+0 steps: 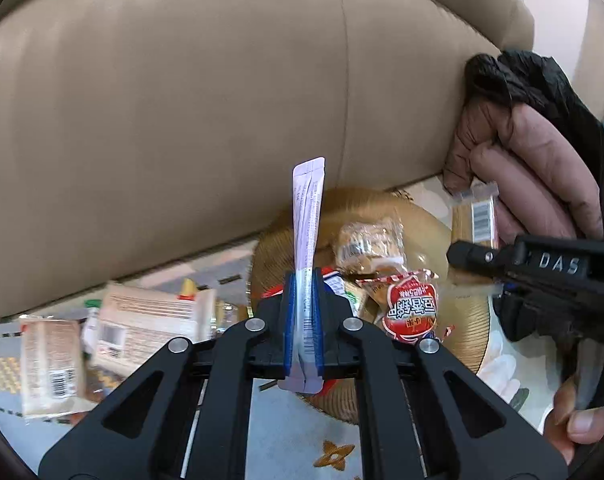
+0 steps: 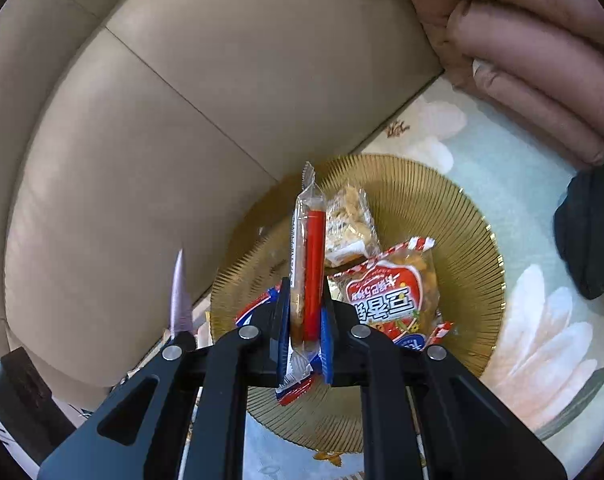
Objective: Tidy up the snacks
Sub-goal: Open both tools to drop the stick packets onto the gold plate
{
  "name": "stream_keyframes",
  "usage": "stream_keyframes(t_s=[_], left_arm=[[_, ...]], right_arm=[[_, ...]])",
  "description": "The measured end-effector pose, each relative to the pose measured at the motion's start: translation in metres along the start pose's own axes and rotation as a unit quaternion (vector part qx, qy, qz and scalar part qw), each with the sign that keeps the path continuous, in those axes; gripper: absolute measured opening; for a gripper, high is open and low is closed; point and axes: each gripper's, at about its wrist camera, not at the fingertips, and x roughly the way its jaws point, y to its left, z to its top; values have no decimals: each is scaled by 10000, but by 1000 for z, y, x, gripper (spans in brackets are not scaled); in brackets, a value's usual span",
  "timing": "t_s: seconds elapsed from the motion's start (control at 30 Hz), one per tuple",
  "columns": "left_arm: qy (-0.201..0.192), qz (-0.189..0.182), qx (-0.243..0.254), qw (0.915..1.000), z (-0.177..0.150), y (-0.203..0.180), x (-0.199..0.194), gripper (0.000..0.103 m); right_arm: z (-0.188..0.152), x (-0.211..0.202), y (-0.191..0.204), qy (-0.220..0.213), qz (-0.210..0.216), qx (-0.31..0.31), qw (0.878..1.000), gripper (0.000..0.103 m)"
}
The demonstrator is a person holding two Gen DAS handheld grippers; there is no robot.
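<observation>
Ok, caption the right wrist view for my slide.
Right claw holding a red snack stick above the gold plate.

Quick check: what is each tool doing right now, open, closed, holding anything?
Left tool: closed on a pale purple stick packet.
Right tool: closed on a red-striped snack bar.

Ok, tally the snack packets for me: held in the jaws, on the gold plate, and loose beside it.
Held in jaws: 2 (lilac stick, red bar)
On plate: 3 visible (brittle packet, red-and-white packet, blue-edged packet)
Loose beside plate: at least 2 (small beige packet, large beige packet); others too hidden to count
Total: at least 7
</observation>
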Motion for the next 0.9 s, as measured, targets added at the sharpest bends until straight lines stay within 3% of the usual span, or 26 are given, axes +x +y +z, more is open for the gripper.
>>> stream_keyframes(t_s=[0.07, 0.1, 0.13, 0.17, 0.2, 0.23, 0.27, 0.43, 0.7, 0.9], left_arm=[[70, 49, 78, 9999, -3, -1, 9, 6], [105, 78, 107, 9999, -5, -2, 15, 6], [106, 51, 103, 9999, -5, -2, 18, 7], [112, 0, 83, 9999, -6, -3, 21, 16], [131, -29, 54, 9999, -6, -2, 23, 32], [208, 92, 32, 9997, -6, -4, 28, 87], [158, 347, 26, 9993, -6, -5, 27, 95], [125, 953, 422, 9945, -6, -15, 26, 100], [118, 1028, 481, 9935, -8, -13, 20, 100], [204, 995, 210, 9946, -9, 4, 21, 100]], right_arm=[[0, 10, 1, 125, -99, -75, 9998, 22], [0, 15, 2, 206, -299, -100, 9993, 37], [0, 19, 2, 255, -460, -83, 9986, 90], [0, 21, 2, 260, -595, -70, 9979, 97], [0, 20, 2, 213, -588, -98, 9980, 98], [-1, 20, 3, 234, -563, -128, 9981, 98], [-1, 19, 5, 245, -557, -140, 9981, 98], [-3, 14, 12, 202, -582, -236, 9978, 98], [-3, 15, 13, 236, -605, -223, 9976, 98], [-7, 19, 23, 248, -713, -457, 9961, 98]])
